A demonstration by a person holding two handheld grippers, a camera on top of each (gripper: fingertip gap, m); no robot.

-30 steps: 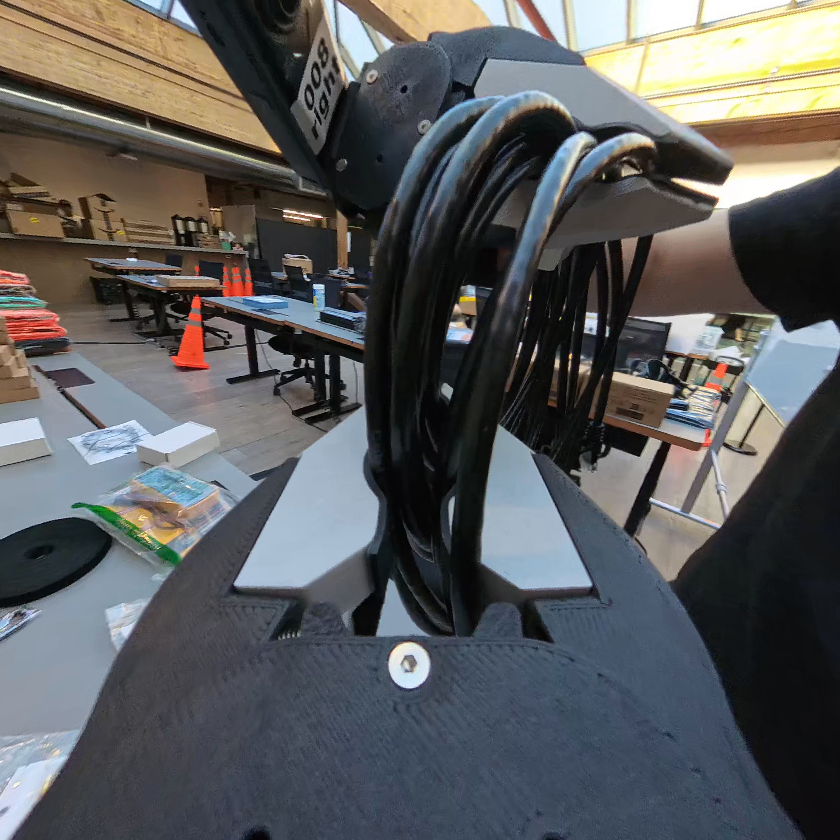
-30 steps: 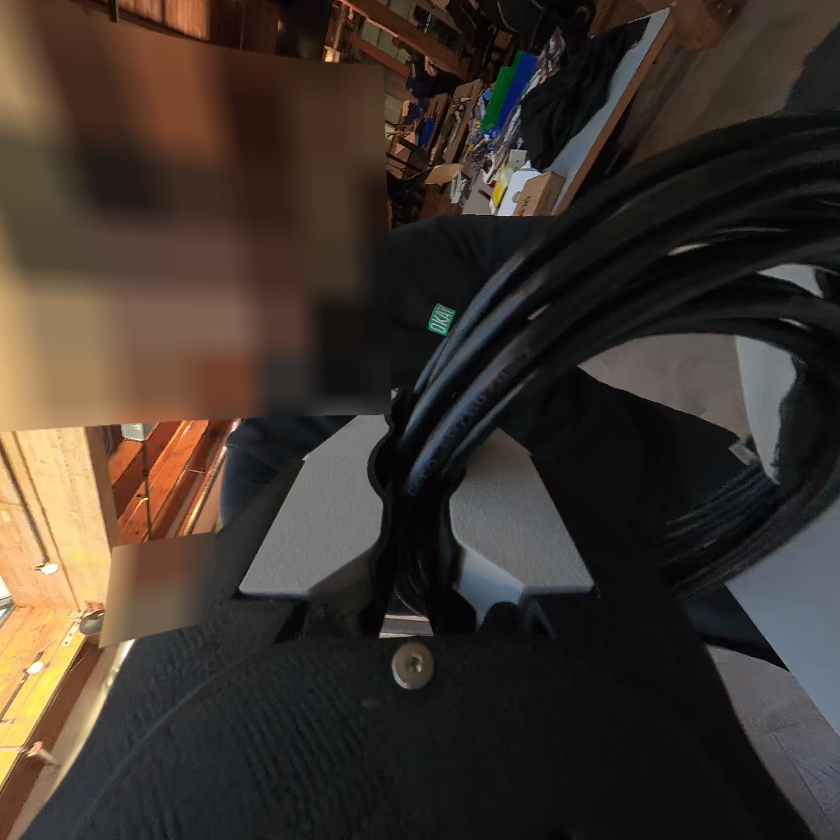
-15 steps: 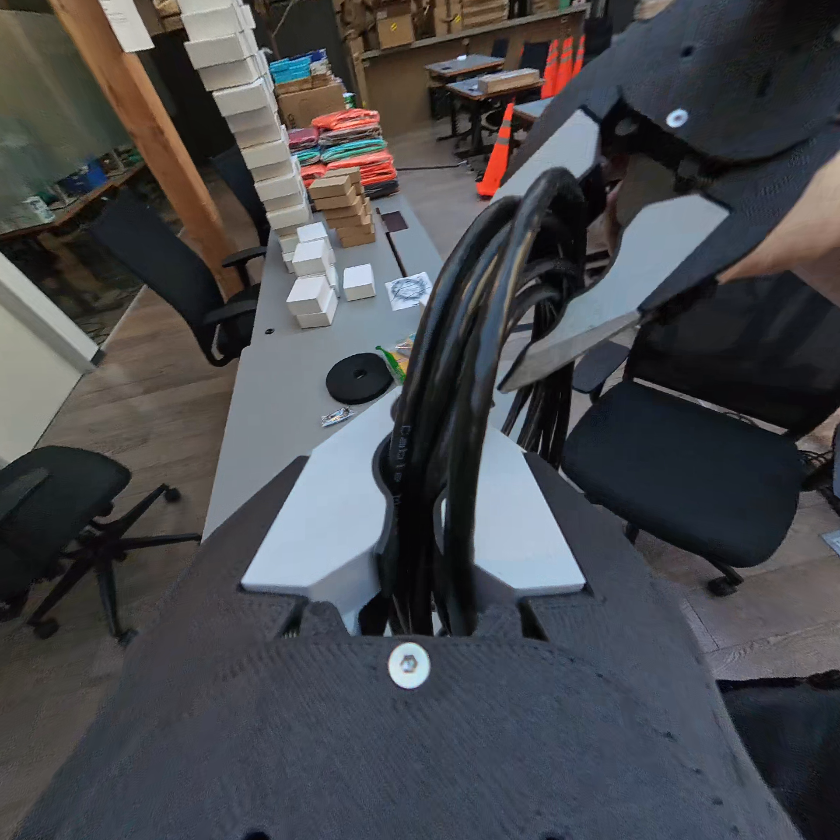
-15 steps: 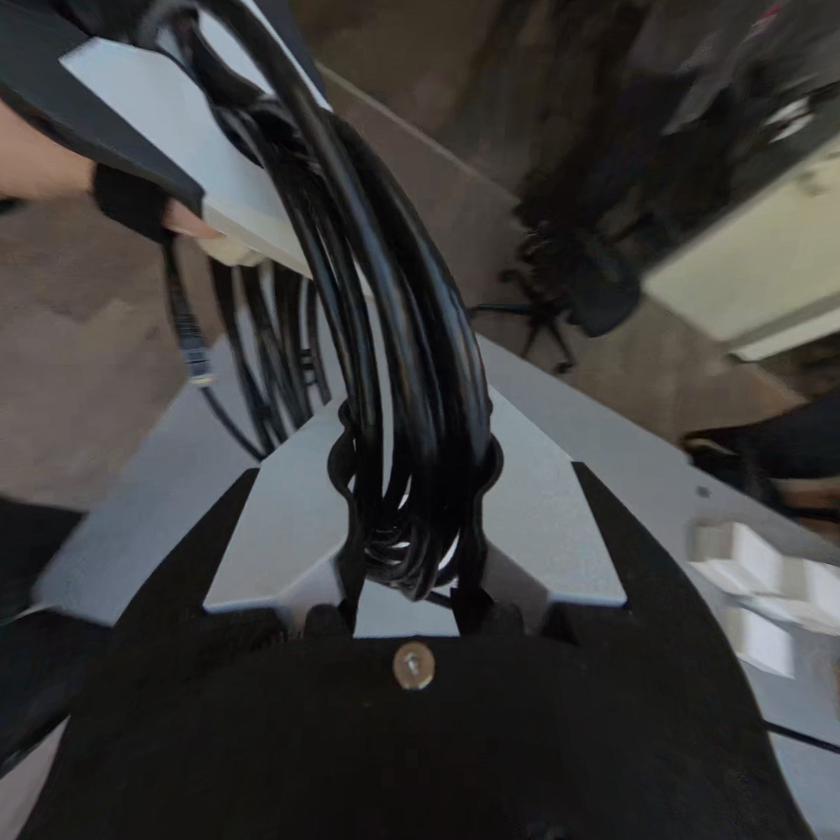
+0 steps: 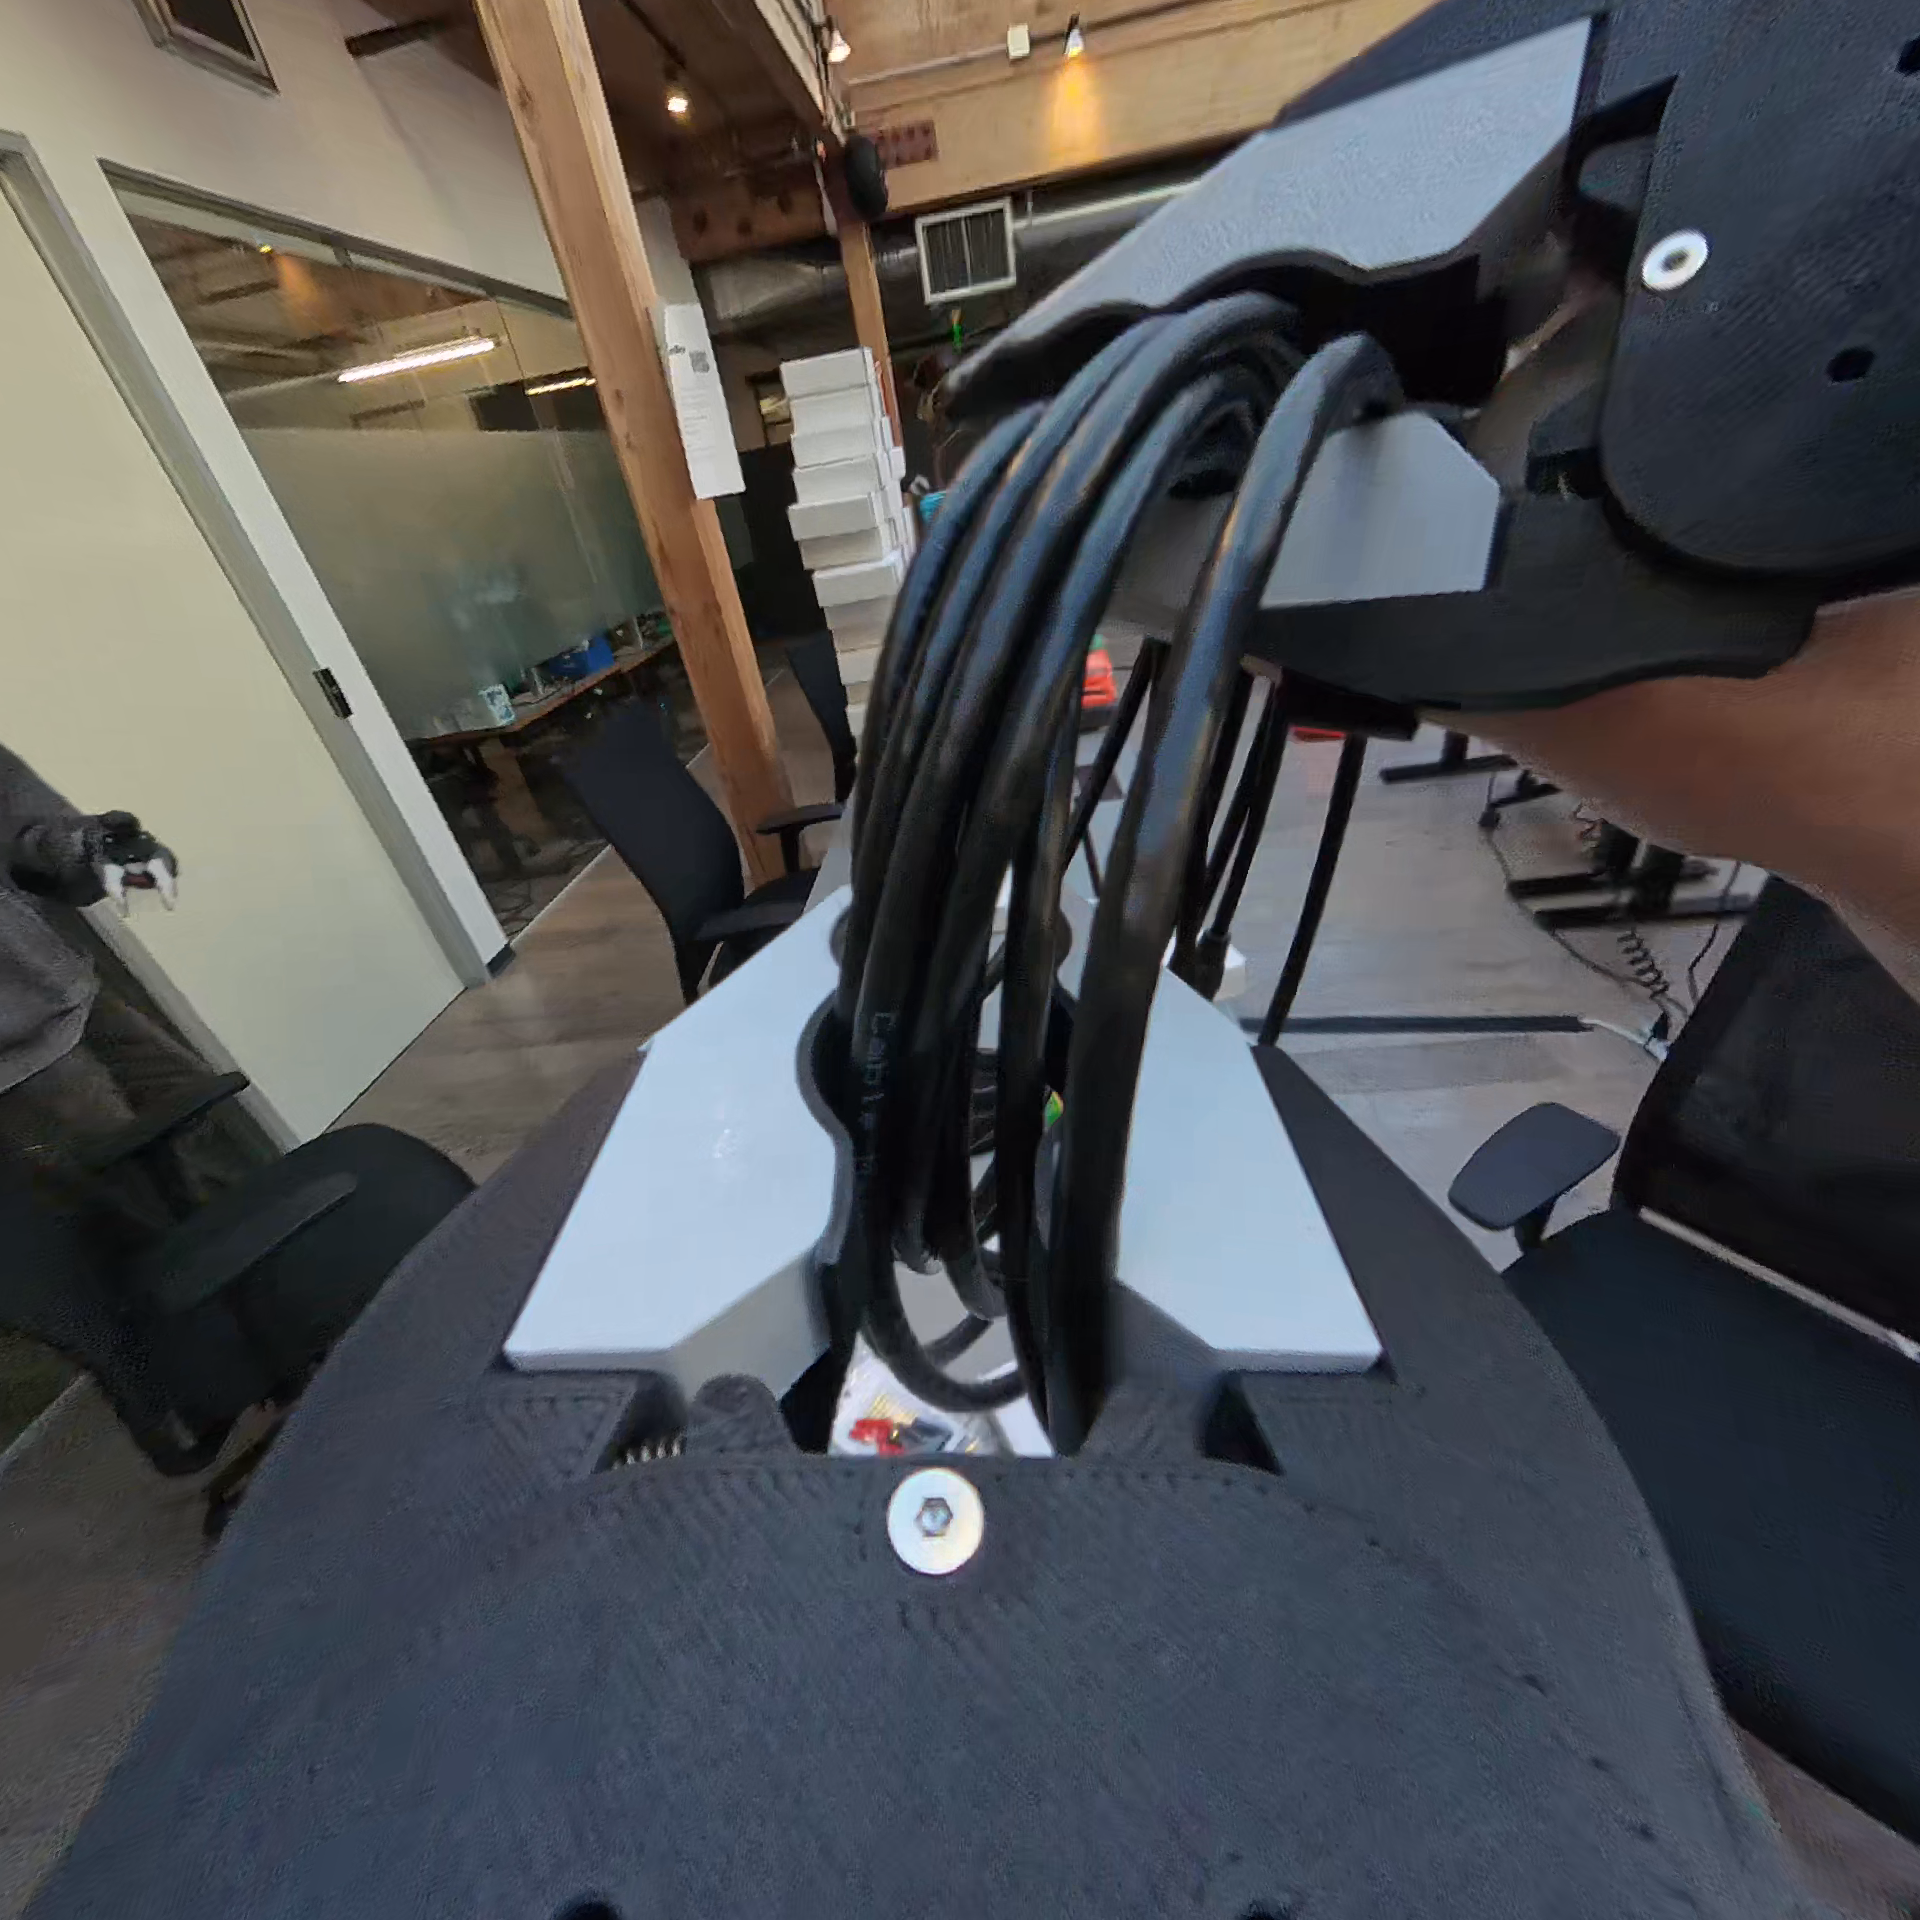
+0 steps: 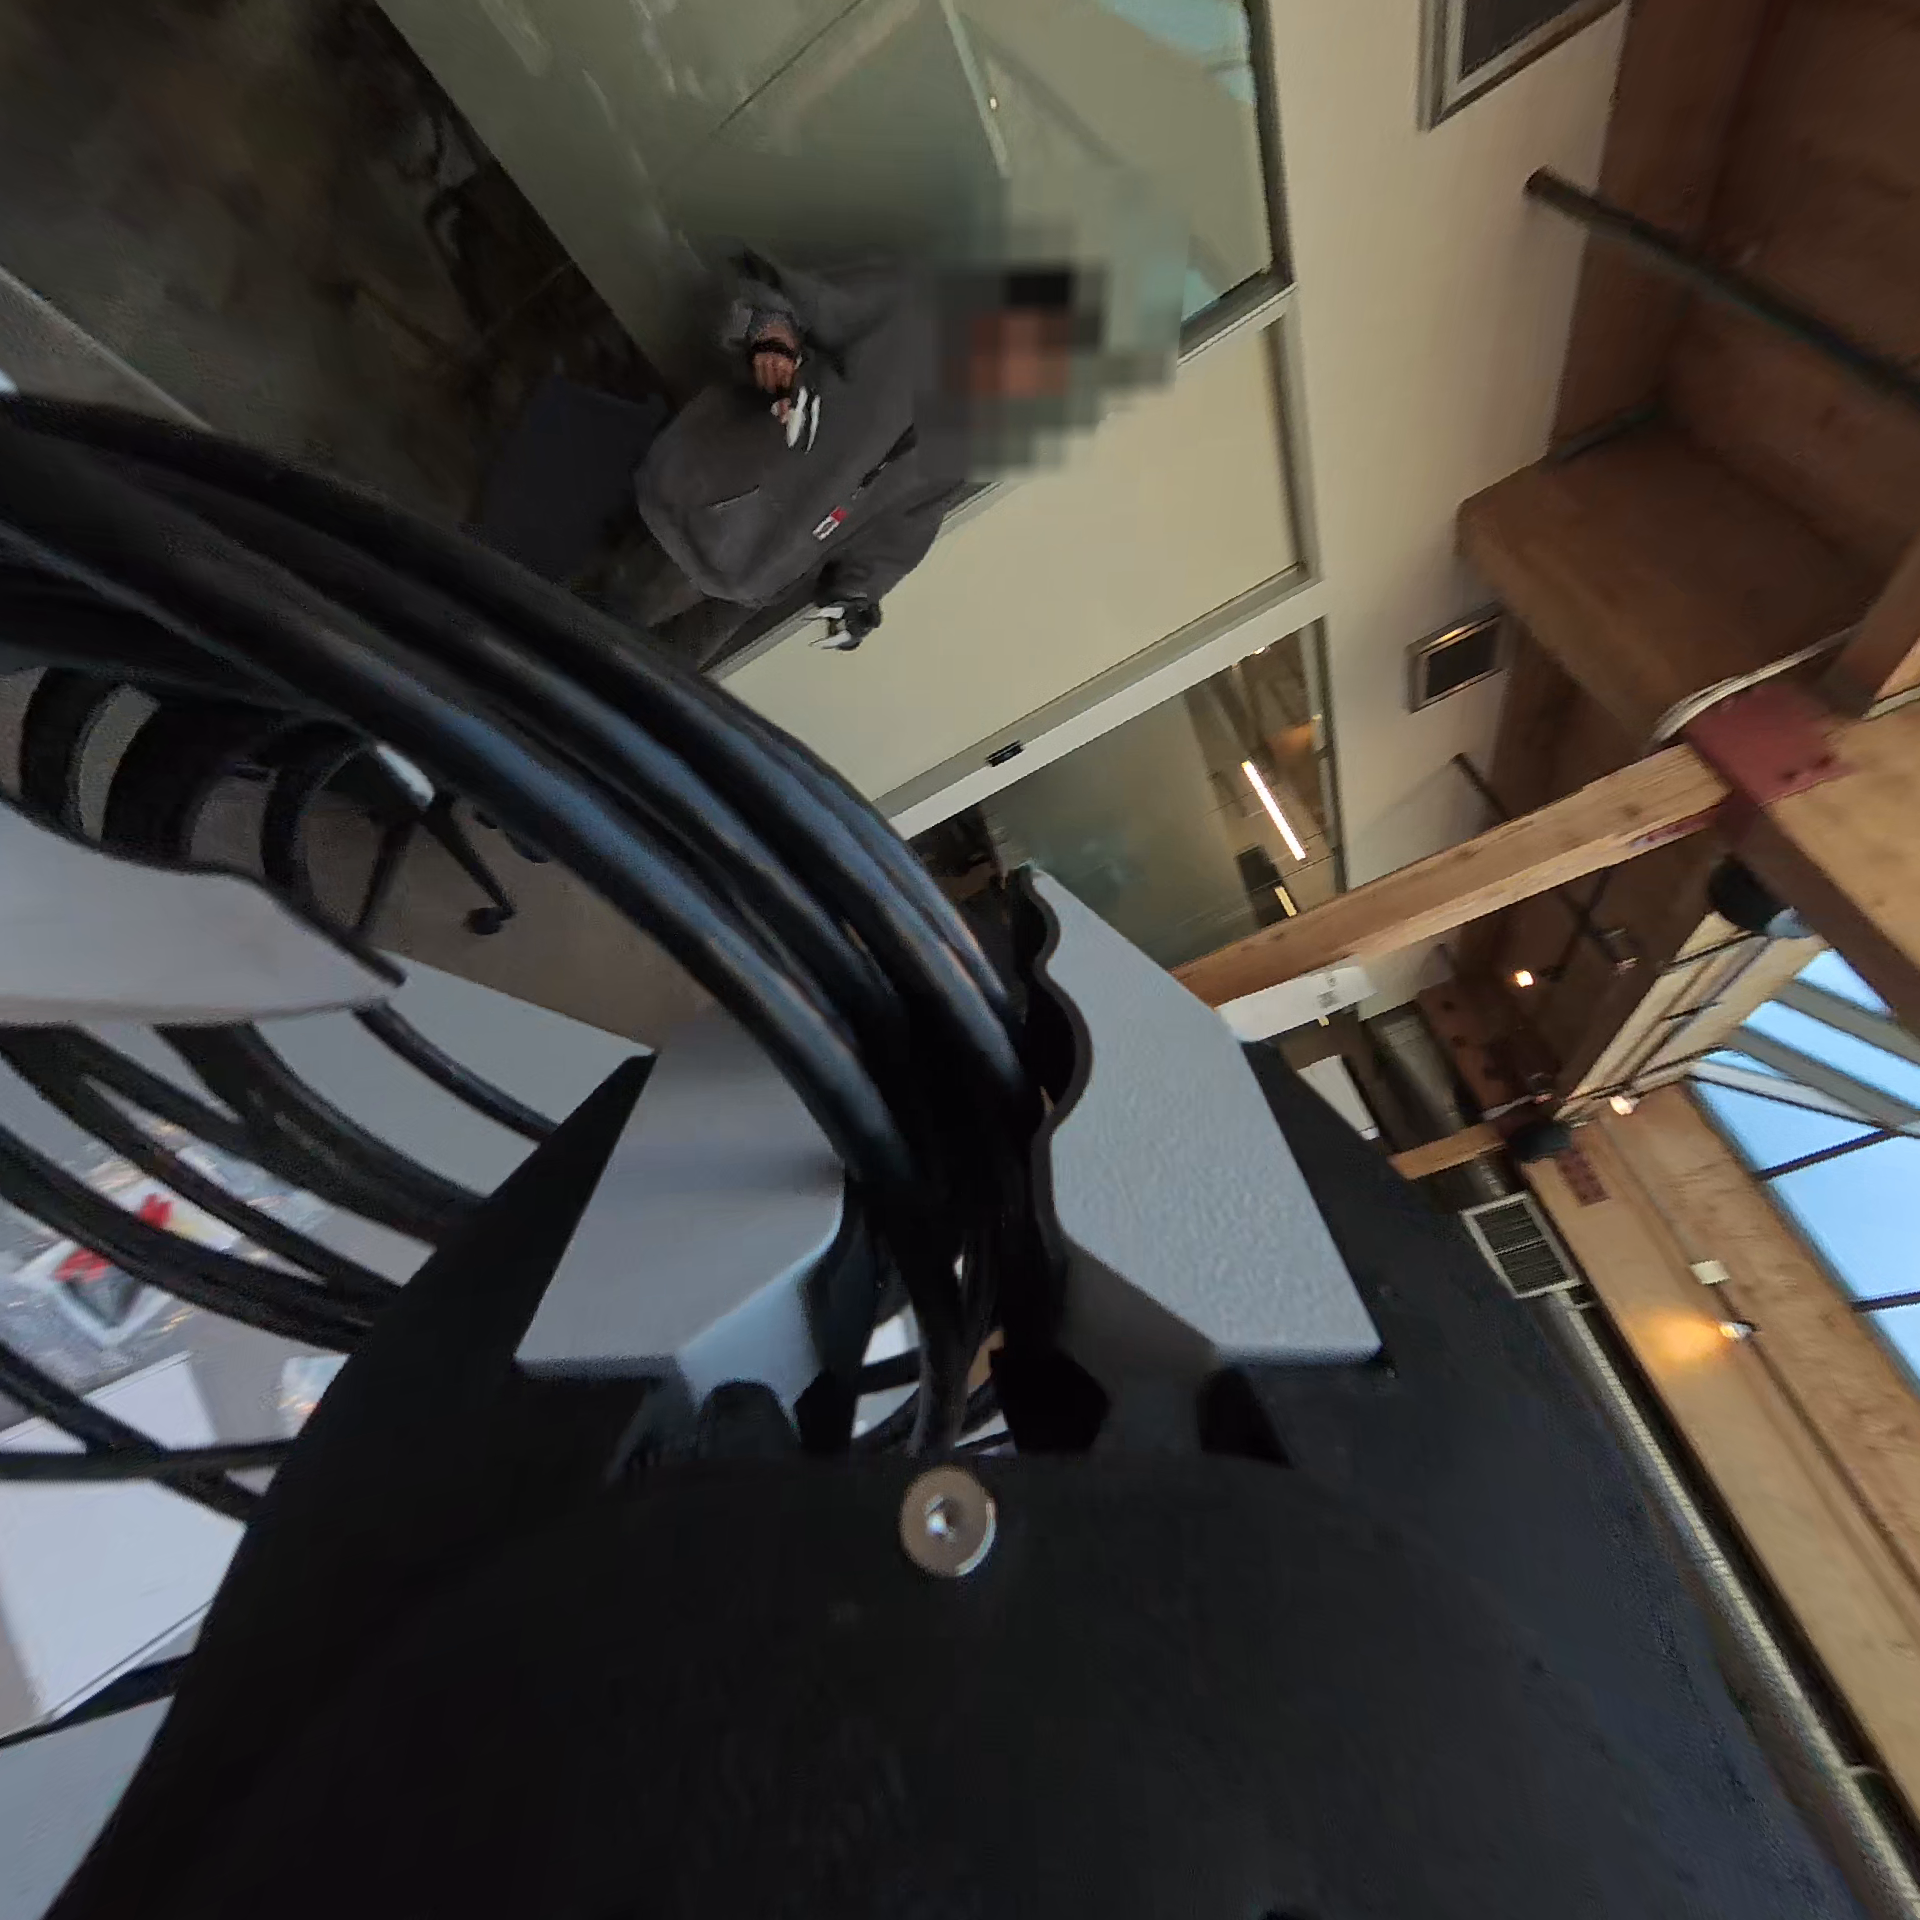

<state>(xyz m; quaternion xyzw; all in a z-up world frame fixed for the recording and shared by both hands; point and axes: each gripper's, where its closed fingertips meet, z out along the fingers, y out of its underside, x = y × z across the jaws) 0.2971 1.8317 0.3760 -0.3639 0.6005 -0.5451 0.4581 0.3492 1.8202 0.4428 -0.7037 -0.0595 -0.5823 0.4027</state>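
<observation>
Left wrist view: left gripper (image 5: pixel 951 1122) clenched on a coiled black cable (image 5: pixel 966 831), several loops bunched between its grey fingers (image 5: pixel 717 1174). The coil arches up and right into the right gripper (image 5: pixel 1340 416), which clamps the far side of the same loops; a forearm (image 5: pixel 1704 758) shows behind it. The coil is held in the air between the two grippers, above a grey table (image 5: pixel 831 883) barely visible beneath. Black office chairs (image 5: pixel 675 842) and stacked white boxes (image 5: pixel 847 520) stand beyond.

Right wrist view: right gripper (image 6: pixel 935 1174) closed on the cable bundle (image 6: pixel 623 748); loose loops sag lower left. A person in a grey hoodie (image 6: pixel 769 488) stands well apart.

Judgement: cable looks flexible, springy, moderately light; loops likely to slip apart unless gripped across the whole bundle. No containers discernible.
</observation>
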